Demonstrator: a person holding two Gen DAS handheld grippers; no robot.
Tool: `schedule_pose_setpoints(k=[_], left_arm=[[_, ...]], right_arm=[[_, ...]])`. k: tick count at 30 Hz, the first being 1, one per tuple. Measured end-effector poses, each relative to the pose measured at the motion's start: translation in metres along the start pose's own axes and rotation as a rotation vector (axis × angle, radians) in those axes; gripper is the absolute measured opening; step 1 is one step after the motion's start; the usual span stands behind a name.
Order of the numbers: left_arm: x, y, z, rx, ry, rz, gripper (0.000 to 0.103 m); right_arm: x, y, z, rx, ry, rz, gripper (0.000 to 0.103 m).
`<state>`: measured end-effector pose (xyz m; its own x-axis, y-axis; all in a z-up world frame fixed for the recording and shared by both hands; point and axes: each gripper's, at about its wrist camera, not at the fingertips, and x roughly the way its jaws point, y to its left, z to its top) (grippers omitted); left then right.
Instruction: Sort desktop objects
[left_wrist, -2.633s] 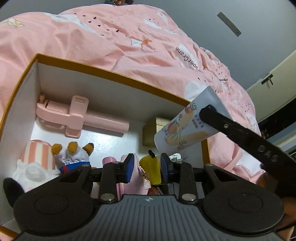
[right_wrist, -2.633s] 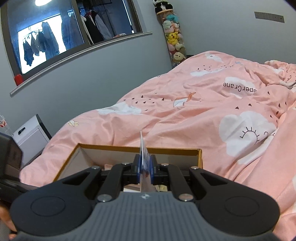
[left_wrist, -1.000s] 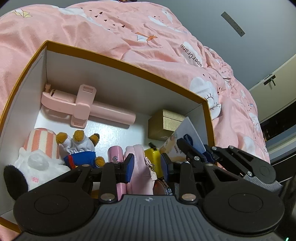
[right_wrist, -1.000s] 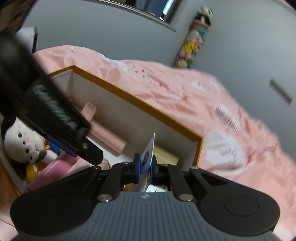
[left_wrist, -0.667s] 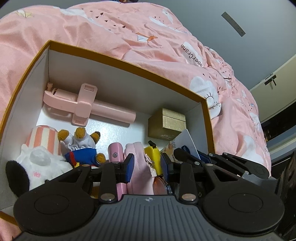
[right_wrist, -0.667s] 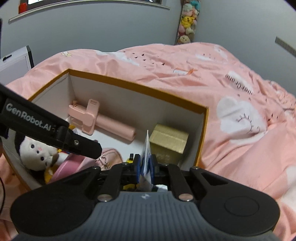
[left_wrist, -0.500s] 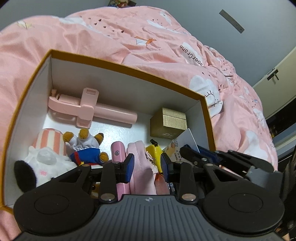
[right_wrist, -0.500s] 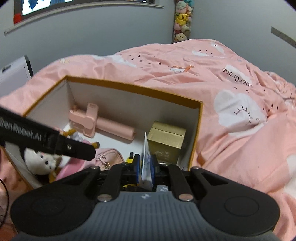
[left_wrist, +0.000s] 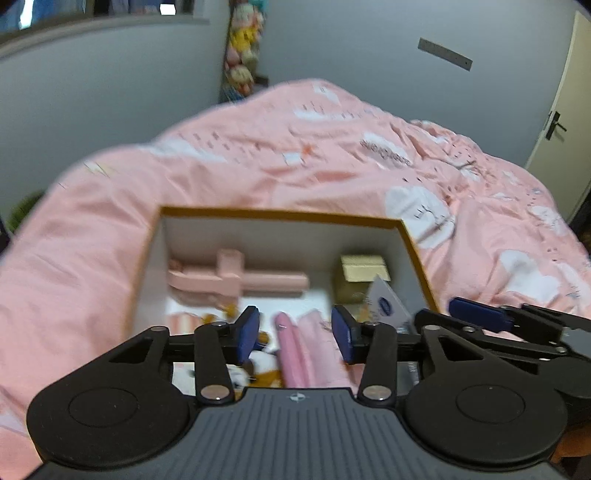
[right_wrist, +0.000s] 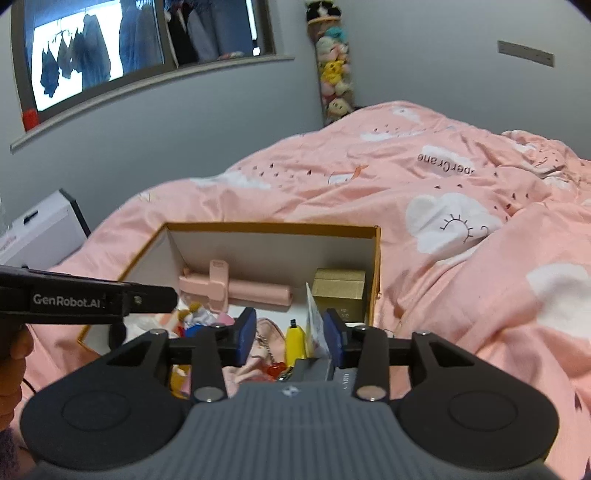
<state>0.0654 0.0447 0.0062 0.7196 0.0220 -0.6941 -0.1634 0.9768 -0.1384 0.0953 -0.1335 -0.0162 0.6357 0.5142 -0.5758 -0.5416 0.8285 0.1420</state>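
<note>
Left wrist view: the open orange-rimmed white cardboard box (left_wrist: 280, 214) sits on the bed's pink cloud-print duvet (left_wrist: 332, 158), holding a pink folding stick (left_wrist: 236, 280), a gold carton (left_wrist: 360, 273) and a soft white printed tube (left_wrist: 388, 306) propped upright against the carton. That tube could slump onto its neighbours, since nothing grips it. The left gripper (left_wrist: 295, 332) has released jaws, widening, with nothing between them.

Right wrist view: the right gripper (right_wrist: 291, 334) hovers over the box; its jaws are spreading, the tube's flat end (right_wrist: 314, 325) standing loose between them near the right pad, unclamped. A yellow toy (right_wrist: 295, 341) lies just beside.
</note>
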Motion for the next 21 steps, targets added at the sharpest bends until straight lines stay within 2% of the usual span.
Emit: schedule_pose_setpoints(k=[2, 4, 6, 11, 14, 16, 21], left_arm=[[-0.008, 0.001, -0.005, 0.019, -0.017, 0.036, 0.059], [-0.01, 0.003, -0.01, 0.018, -0.014, 0.056, 0.072], [-0.006, 0.005, -0.018, 0.01, -0.002, 0.09, 0.08], [0.007, 0.003, -0.038, 0.051, 0.028, 0.178, 0.083], [0.015, 0.005, -0.046, 0.052, 0.046, 0.174, 0.083], [0.018, 0.007, -0.049, 0.042, 0.055, 0.169, 0.083], [0.025, 0.006, -0.055, 0.037, 0.043, 0.192, 0.083]], right_arm=[[-0.005, 0.006, -0.004, 0.016, -0.021, -0.006, 0.049], [-0.006, 0.01, -0.009, 0.034, -0.028, -0.006, 0.056], [-0.004, 0.015, -0.015, 0.046, -0.019, -0.016, 0.06], [0.006, 0.028, -0.033, -0.003, 0.016, -0.05, 0.064], [0.01, 0.029, -0.039, -0.024, 0.02, -0.07, 0.065], [0.013, 0.026, -0.041, -0.016, 0.026, -0.072, 0.07], [0.023, 0.02, -0.047, 0.007, 0.053, -0.079, 0.07]])
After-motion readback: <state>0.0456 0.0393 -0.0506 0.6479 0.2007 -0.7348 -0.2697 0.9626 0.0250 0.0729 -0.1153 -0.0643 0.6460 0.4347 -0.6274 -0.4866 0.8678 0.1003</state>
